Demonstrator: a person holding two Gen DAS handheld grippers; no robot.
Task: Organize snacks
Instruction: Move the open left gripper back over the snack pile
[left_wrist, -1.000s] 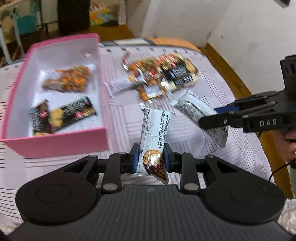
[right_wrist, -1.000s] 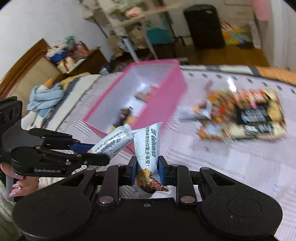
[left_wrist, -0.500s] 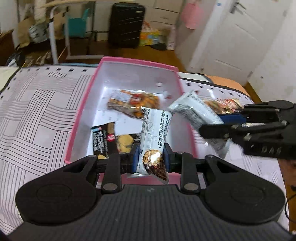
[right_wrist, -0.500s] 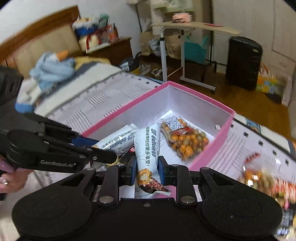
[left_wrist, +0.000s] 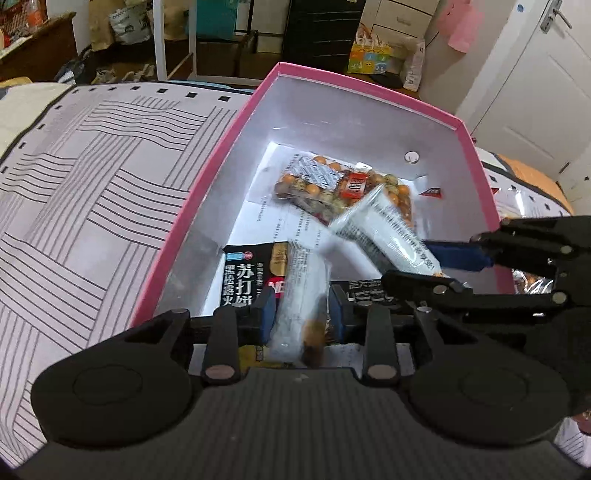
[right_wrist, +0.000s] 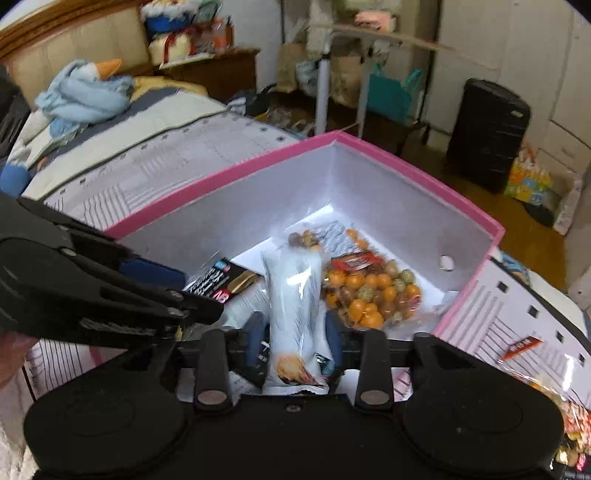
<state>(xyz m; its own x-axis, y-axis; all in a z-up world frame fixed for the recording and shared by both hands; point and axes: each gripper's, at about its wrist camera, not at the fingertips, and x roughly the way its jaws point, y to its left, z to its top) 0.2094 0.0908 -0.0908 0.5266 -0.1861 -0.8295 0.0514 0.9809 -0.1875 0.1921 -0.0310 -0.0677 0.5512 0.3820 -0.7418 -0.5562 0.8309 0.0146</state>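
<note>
Two claws let go of snack packs over the pink box (left_wrist: 207, 177).

The left claw (left_wrist: 301, 314) and right claw (right_wrist: 291, 332) have just been opening, each with a white snack pack (left_wrist: 304, 295) (right_wrist: 293, 306) loose between its pads, pointing down into the box on the bed (left_wrist: 92, 184).
</note>
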